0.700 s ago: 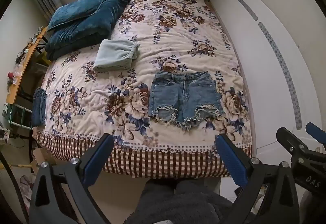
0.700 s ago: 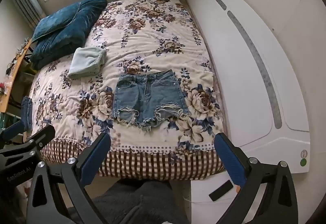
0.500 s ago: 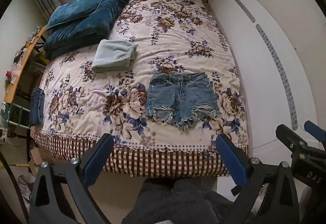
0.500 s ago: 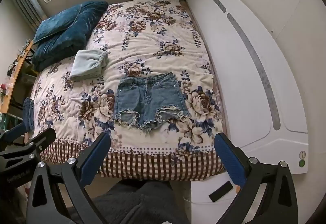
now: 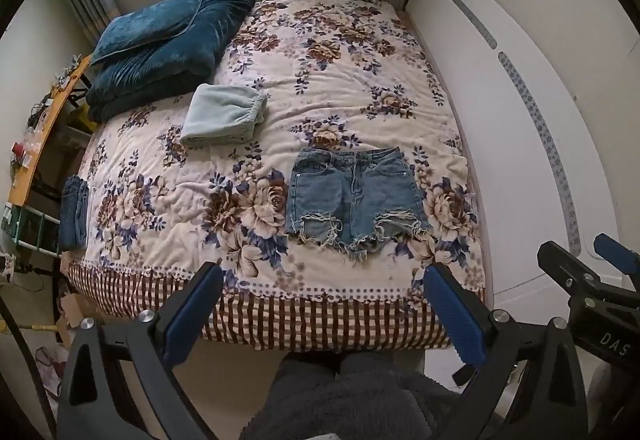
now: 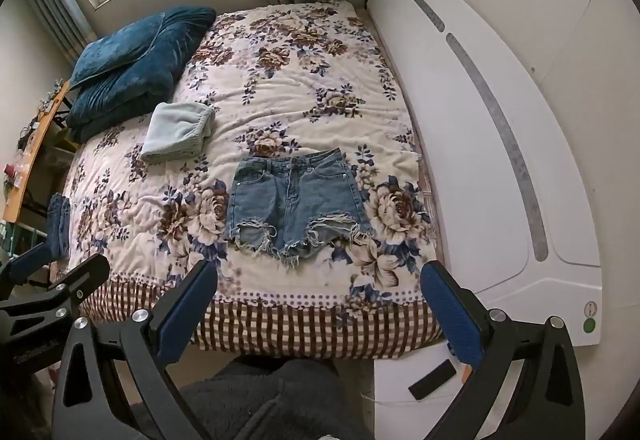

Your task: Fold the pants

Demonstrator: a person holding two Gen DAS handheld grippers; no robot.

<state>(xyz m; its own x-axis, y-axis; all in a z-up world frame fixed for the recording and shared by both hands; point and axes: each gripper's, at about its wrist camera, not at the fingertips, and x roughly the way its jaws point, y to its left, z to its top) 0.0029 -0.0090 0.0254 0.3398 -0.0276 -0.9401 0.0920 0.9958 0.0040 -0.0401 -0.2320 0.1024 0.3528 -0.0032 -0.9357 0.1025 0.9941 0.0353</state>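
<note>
A pair of frayed blue denim shorts (image 5: pixel 352 196) lies flat and unfolded on the floral bedspread (image 5: pixel 328 80), waistband away from me, near the bed's right front corner. The shorts also show in the right wrist view (image 6: pixel 294 206). My left gripper (image 5: pixel 322 304) is open and empty, held above the bed's foot, well short of the shorts. My right gripper (image 6: pixel 316 300) is open and empty too, at the same distance. Each gripper shows at the edge of the other's view.
A folded pale green garment (image 5: pixel 222 116) lies left of the shorts. A dark blue quilt and pillow (image 5: pixel 160 48) sit at the far left. Folded dark jeans (image 5: pixel 74 212) rest at the bed's left edge. A white headboard (image 5: pixel 520 128) runs along the right.
Both grippers have drawn back and tilted slightly, so the bed and shorts sit a little higher and farther in both views. Nothing on the bed moved.
</note>
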